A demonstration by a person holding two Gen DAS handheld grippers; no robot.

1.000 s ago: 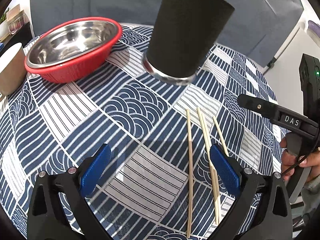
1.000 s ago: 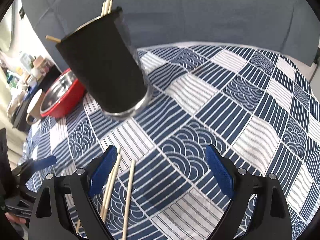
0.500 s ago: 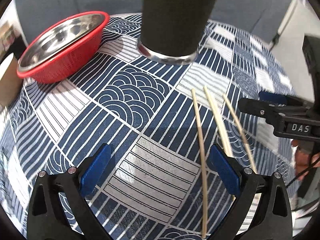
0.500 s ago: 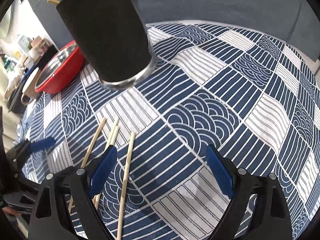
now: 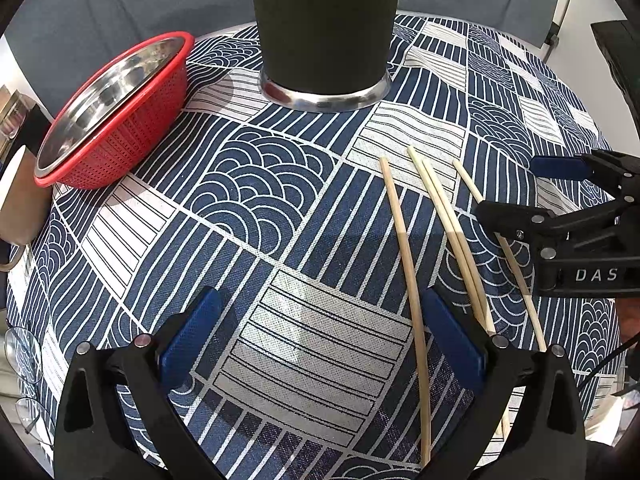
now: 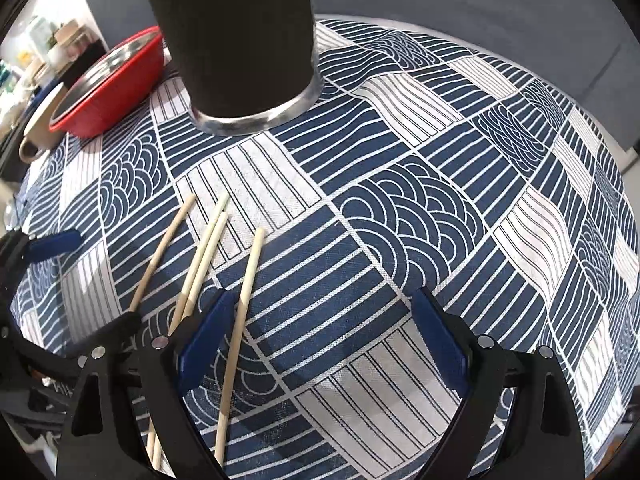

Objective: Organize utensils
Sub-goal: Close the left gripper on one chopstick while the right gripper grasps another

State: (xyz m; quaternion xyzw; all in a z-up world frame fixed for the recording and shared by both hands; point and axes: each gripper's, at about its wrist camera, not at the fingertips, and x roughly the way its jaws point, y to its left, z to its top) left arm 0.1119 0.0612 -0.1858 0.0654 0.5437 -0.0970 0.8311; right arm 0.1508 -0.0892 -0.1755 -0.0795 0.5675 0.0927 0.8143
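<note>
Several wooden chopsticks (image 5: 452, 232) lie loose and roughly parallel on the blue-and-white patterned tablecloth (image 5: 256, 200). A tall black cup (image 5: 324, 32) with a steel base stands beyond them; its rim is cut off at the top. My left gripper (image 5: 320, 320) hangs open over the cloth, and the leftmost chopstick (image 5: 404, 248) runs just inside its right pad. My right gripper (image 6: 324, 320) is open too, with the rightmost chopstick (image 6: 244, 304) just inside its left pad. Each gripper shows in the other's view: the right gripper (image 5: 506, 187) over the chopsticks, the left gripper (image 6: 106, 276) at the edge.
A red colander holding a steel bowl (image 5: 116, 112) sits left of the cup, also in the right wrist view as the red colander (image 6: 112, 84). A beige mug (image 6: 40, 136) stands beside it. Eyeglasses (image 5: 24, 356) lie at the table's left edge. A grey backrest rises behind.
Both grippers have sunk toward the table and tipped downward. The cup's rim has left the top of both views, and the chopsticks now reach in between the pads. Jaws unchanged.
</note>
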